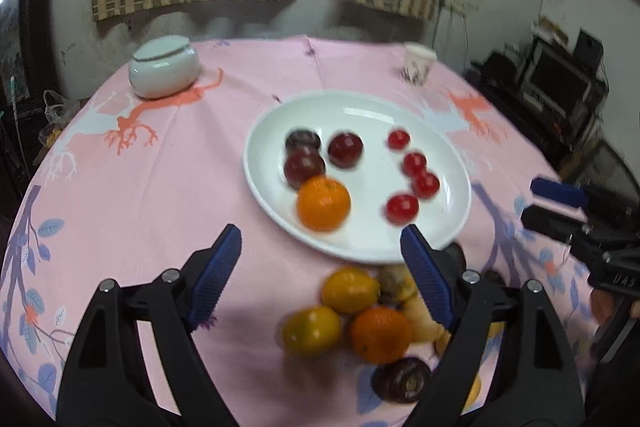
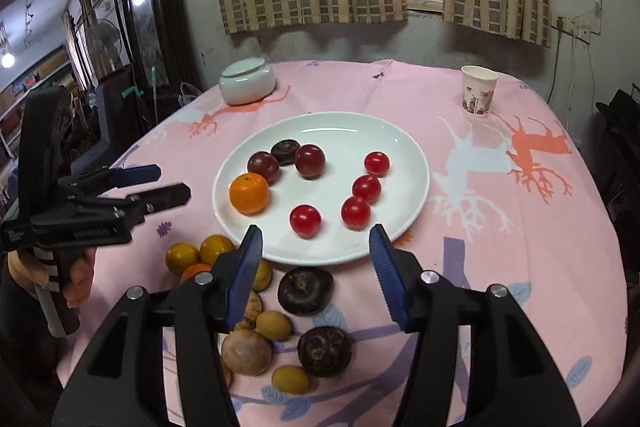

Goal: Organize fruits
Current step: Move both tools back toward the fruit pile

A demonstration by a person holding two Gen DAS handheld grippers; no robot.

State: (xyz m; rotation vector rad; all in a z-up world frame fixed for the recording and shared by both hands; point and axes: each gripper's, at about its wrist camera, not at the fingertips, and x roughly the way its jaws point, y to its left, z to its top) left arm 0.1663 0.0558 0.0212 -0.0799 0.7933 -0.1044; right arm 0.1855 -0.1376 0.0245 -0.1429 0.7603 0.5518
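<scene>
Eight fruits sorted on white plate (image 2: 404,163): orange (image 2: 249,193), three plums, four cherry tomatoes; loose pile of fruit (image 2: 280,323) left on pink cloth beside rim; left gripper (image 1: 320,255) and right gripper (image 2: 316,259) both agape, empty.

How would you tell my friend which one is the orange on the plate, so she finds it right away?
Start at the big white plate in the middle of the pink tablecloth. On its left side, at the near end of the dark plums, sits the orange. It is the only orange-coloured fruit on the plate; the rest are dark purple or small and bright red.
</scene>
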